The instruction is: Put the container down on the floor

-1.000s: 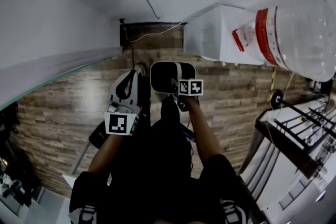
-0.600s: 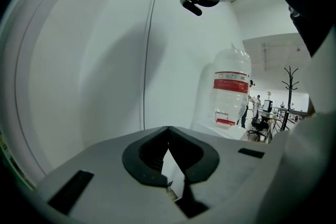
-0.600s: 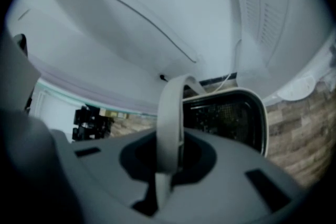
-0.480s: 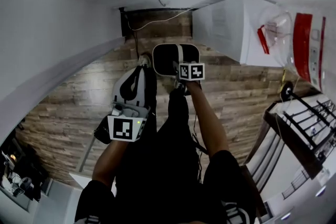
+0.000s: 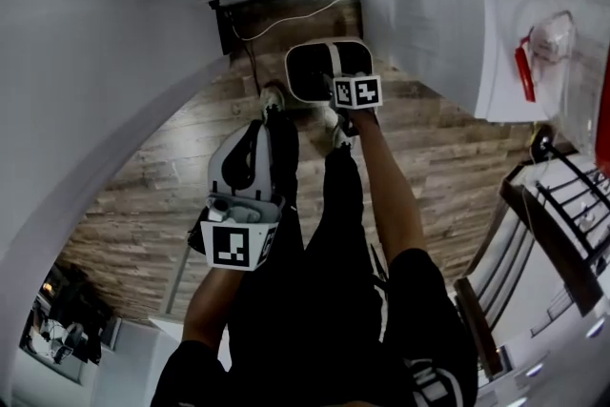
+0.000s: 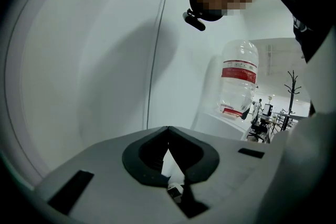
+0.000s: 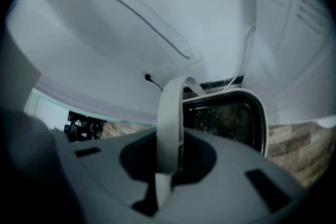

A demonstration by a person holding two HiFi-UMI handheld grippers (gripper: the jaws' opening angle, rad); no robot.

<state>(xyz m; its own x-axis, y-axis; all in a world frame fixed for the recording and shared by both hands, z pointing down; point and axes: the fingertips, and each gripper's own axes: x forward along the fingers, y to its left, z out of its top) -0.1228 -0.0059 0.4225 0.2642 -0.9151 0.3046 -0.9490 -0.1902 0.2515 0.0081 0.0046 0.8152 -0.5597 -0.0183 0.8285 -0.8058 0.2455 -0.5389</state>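
Observation:
The container is a white-rimmed bin with a dark mesh inside and a white arched handle. In the head view it is low over the wood floor, near the wall and in front of the person's shoes. I cannot tell whether it touches the floor. My right gripper is shut on the handle, which runs between its jaws in the right gripper view, with the container just beyond. My left gripper hangs beside the person's left leg, shut and holding nothing.
A white water dispenser stands to the right of the container, and a clear bottle with a red band sits on it. A black metal rack is at the right. A dark baseboard gap with a cable lies behind the container.
The right gripper and container have moved farther out and lower toward the wall. The head view has tipped, so the bottle has slid toward the right edge. The left gripper stays by the leg.

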